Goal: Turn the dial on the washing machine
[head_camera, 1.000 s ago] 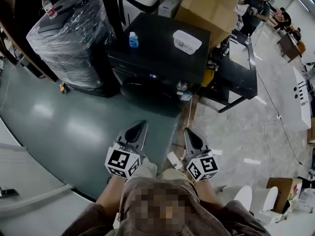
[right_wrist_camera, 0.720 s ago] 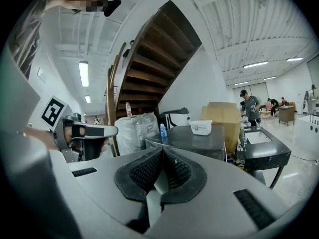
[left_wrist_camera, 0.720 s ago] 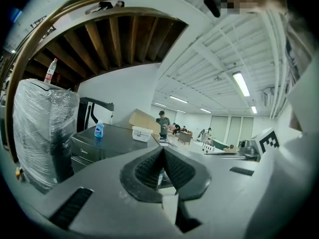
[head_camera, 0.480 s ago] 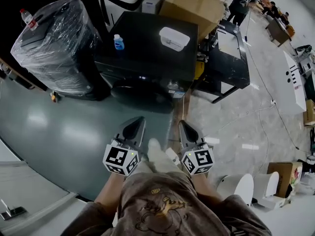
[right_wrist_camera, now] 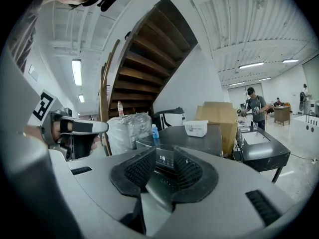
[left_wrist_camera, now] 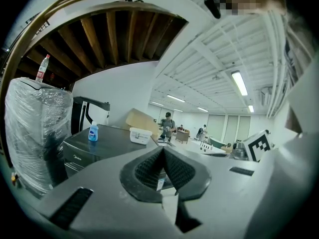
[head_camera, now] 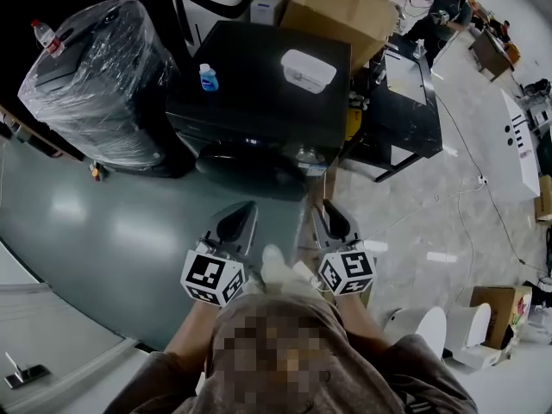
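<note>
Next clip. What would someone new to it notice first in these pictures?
The black washing machine fills the middle of the head view, a blue bottle and a white container on its top, with a bulky plastic-wrapped load to its left. Low in the frame, short of the machine, the left gripper is shut, and the right gripper has just been opening its jaws, with nothing between them.

This is a big open workshop hall. A black washing machine [head_camera: 259,84] stands loose on the polished floor beside a plastic-wrapped bundle [head_camera: 95,76] and cardboard boxes [head_camera: 341,7]. Cables [head_camera: 461,149] trail over the tiles, strip lights [left_wrist_camera: 240,82] run under a white beamed ceiling [left_wrist_camera: 209,59], and people [head_camera: 444,11] work at desks [head_camera: 485,54] past a wooden staircase [right_wrist_camera: 154,44].
</note>
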{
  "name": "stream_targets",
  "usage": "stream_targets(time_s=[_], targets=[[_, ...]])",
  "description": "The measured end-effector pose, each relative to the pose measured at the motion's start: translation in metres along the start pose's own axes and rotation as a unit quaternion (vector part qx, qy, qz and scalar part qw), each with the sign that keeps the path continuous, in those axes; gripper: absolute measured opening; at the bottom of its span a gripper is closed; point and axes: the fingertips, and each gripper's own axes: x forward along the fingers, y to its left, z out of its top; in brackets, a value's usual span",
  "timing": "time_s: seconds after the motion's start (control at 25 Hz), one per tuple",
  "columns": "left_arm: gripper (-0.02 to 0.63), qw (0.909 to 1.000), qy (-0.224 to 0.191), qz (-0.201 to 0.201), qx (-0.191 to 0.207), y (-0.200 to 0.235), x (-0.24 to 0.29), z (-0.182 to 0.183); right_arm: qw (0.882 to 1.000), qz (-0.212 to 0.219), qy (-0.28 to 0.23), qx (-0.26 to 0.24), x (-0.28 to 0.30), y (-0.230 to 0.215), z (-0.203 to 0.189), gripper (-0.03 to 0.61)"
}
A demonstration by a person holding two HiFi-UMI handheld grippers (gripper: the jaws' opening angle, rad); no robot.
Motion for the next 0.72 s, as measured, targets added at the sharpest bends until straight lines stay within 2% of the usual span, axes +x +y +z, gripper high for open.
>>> stream_targets(time_s=[0.16,0.28,0.72], targets=[[0.000,1.0000,0.004,0.002,-0.003,0.003,0.006,-0.003,1.000,-0.011,0.014,0.013,0.017,-0.011,-0.014,0.216],[0.000,1.0000,0.005,0.004,-0.004,0.008,0.010,-0.005,0.999,-0.034,0.027,0.013,0.032,-0.021,-0.026,0.281],[0.000,0.9997,0.024,0.006,-0.004,0.028,0.029,-0.023,0.993,-0.072,0.086,-0.020,0.111,-0.067,-0.079,0.295]])
